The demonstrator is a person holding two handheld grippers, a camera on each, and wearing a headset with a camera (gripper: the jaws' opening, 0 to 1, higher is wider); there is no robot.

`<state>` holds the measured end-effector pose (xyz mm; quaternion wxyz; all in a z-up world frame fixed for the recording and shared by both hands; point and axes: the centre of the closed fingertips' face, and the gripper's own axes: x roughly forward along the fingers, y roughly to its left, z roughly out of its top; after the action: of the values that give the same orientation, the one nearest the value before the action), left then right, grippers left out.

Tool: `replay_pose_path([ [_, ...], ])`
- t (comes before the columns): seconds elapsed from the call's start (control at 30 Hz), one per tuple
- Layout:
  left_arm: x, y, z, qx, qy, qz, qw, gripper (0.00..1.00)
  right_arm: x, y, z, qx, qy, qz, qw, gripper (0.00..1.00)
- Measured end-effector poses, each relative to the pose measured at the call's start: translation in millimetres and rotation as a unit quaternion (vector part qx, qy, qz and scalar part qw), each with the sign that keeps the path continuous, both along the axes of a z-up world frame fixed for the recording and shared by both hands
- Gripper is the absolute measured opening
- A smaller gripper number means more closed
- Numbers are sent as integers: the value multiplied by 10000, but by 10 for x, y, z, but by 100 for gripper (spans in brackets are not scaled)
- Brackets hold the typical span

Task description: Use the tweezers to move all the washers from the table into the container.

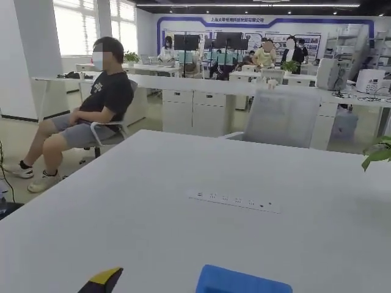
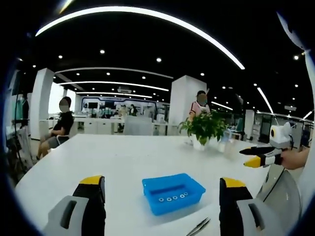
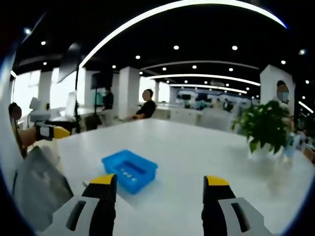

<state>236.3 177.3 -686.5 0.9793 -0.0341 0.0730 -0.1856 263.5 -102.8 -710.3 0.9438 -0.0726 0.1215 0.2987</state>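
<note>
A blue container (image 2: 173, 192) sits on the white table (image 2: 123, 162) with a row of several washers (image 2: 172, 198) inside. Tweezers (image 2: 199, 227) lie on the table just in front of it, toward the right jaw. My left gripper (image 2: 161, 182) is open and holds nothing, with the container straight ahead between its jaws. My right gripper (image 3: 160, 180) is also open and holds nothing. The container (image 3: 129, 170) lies ahead of its left jaw, washers (image 3: 129, 175) inside. In the head view the container (image 1: 243, 282) is at the bottom edge, with one yellow-tipped gripper finger (image 1: 102, 281) to its left.
A power strip (image 1: 235, 200) is set into the table beyond the container. A potted plant (image 2: 204, 129) stands at the far right side. A person (image 1: 91, 116) sits on a chair off the table's left. An empty office chair (image 1: 278, 119) stands behind the far edge.
</note>
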Motion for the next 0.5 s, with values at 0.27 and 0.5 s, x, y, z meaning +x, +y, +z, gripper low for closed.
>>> replay_pose_path([
  [0.27,-15,-156,-123,136,-43,-50,9999,99,-52,-50,26,771,-103,-196,9968,87],
  [0.5,17,-234,-299,600,19,-136,9981,99,-22,-55,-178,375,99,-190,9991,85],
])
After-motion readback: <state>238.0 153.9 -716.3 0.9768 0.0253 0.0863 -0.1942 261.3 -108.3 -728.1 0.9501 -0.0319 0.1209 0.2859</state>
